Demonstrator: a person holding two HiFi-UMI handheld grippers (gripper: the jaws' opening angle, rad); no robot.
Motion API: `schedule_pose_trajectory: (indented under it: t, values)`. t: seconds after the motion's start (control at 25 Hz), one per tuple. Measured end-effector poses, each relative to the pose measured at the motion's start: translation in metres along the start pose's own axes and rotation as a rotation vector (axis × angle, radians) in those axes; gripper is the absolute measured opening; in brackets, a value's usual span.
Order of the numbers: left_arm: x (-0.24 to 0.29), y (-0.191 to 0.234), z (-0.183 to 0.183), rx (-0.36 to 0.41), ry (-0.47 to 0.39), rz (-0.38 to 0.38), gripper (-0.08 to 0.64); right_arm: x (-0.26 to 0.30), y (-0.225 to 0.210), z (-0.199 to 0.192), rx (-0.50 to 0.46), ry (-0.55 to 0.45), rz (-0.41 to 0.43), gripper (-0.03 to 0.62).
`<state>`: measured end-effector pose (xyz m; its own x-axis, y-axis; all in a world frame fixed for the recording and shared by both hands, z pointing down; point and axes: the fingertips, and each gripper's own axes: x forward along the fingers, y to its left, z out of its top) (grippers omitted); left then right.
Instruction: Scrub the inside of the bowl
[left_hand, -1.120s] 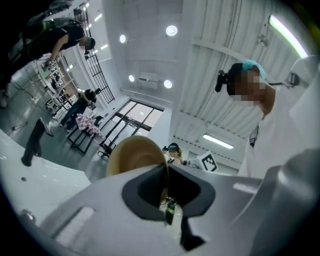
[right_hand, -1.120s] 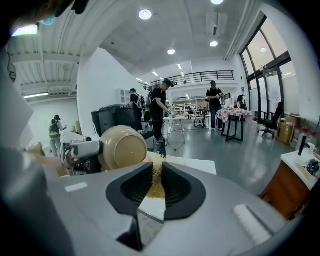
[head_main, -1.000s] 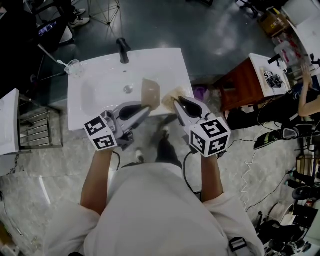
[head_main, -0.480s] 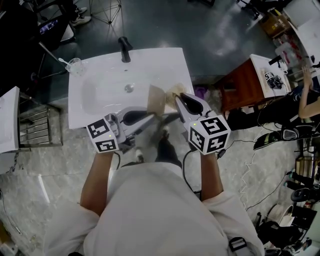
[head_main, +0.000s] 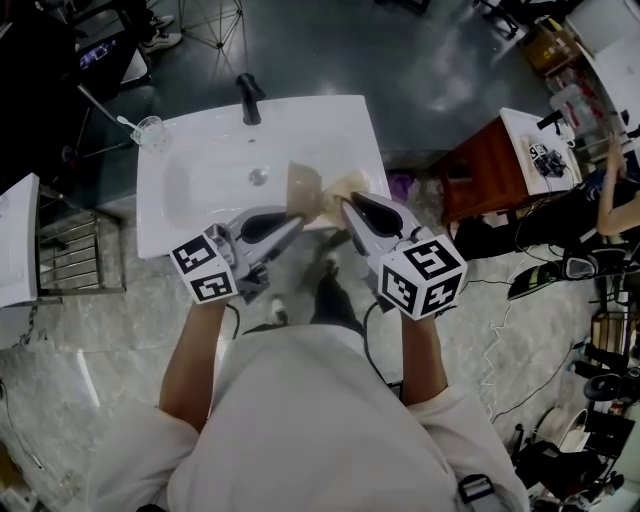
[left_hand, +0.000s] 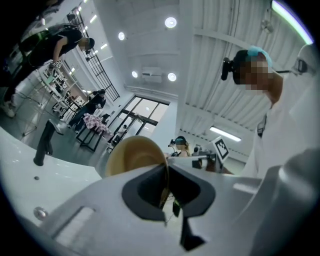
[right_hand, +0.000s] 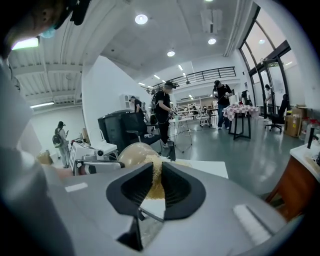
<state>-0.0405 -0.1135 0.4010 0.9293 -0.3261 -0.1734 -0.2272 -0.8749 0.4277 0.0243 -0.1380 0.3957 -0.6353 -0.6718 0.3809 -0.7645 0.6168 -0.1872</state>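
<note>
A tan bowl (head_main: 302, 186) is held on edge over the front right of the white sink (head_main: 200, 160). My left gripper (head_main: 292, 222) is shut on its rim; in the left gripper view the thin rim runs between the pads and the bowl (left_hand: 134, 155) rises beyond my left gripper (left_hand: 166, 176). My right gripper (head_main: 347, 206) is shut on a pale yellow scrub pad (head_main: 338, 189) that lies against the bowl's right side. In the right gripper view the scrub pad (right_hand: 155, 181) sits between the pads of my right gripper (right_hand: 156, 175), with the bowl (right_hand: 134, 153) just behind.
A black tap (head_main: 248, 98) stands at the sink's back edge, the drain (head_main: 258, 176) in the basin. A clear cup (head_main: 148, 133) with a brush sits on the sink's back left corner. A brown side table (head_main: 500, 165) stands to the right, a metal rack (head_main: 75, 255) to the left.
The bowl and my left gripper dipped slightly half a second ago and are back up now. My right gripper has edged a little left against the bowl. Both grips are unchanged.
</note>
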Motion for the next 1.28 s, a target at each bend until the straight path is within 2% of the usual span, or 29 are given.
schedule_pose_trajectory:
  t: [0.36,0.56,0.84,1.04,1.28]
  values:
    - [-0.003,-0.015,-0.017,0.036,0.094,-0.057,0.014,0.002,-0.014,-0.004,0.058,-0.020,-0.022,0.057]
    - [-0.004,-0.024,-0.015,0.033,0.082,-0.091,0.014,0.008,-0.020,-0.023,0.060,0.024,-0.052,0.055]
    - [0.004,-0.014,-0.003,0.044,0.063,-0.051,0.014,0.005,-0.011,-0.031,0.044,0.047,-0.037,0.055]
    - [0.005,-0.006,-0.010,0.065,0.097,-0.017,0.014,-0.003,-0.006,-0.020,0.120,-0.010,0.014,0.055]
    - [0.006,-0.015,-0.018,0.064,0.128,-0.047,0.014,-0.009,-0.018,-0.010,0.207,-0.063,0.028,0.055]
